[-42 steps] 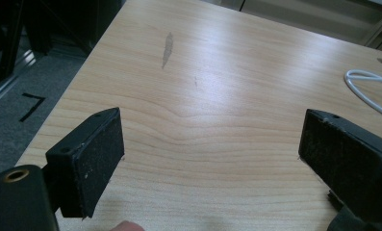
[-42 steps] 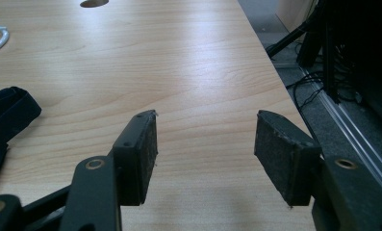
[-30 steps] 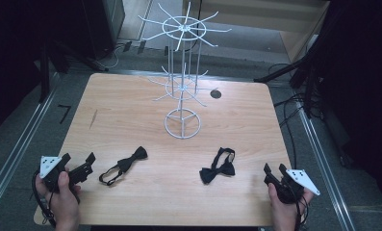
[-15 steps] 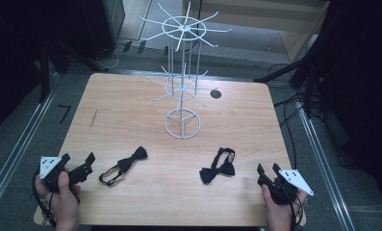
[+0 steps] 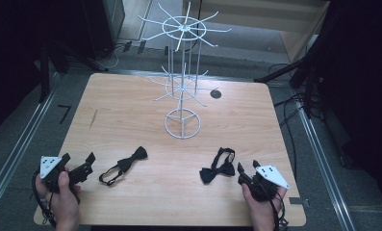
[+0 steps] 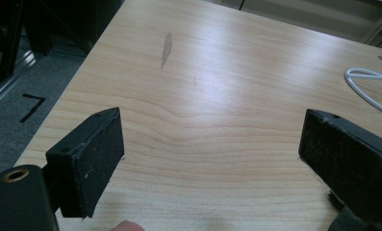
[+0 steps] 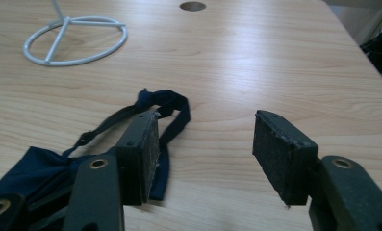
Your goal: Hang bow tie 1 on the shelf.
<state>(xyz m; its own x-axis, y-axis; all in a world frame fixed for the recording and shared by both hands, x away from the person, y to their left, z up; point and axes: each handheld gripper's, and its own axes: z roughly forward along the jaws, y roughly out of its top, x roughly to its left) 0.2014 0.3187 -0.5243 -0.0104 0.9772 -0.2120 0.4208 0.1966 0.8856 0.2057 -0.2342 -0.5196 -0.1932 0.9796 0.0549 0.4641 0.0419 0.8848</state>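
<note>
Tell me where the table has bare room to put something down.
Bare wood lies left of the wire rack, toward the table edge, and right of it, beyond the round hole. The near strip is crowded by two bow ties.

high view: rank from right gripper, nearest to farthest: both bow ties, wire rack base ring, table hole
From the right gripper:
1. Right bow tie, just beside its jaws on the left.
2. Rack base ring, mid-table, up and left.
3. Table hole, behind the rack, near the far edge.
4. Left bow tie, across the table near the left gripper.
</note>
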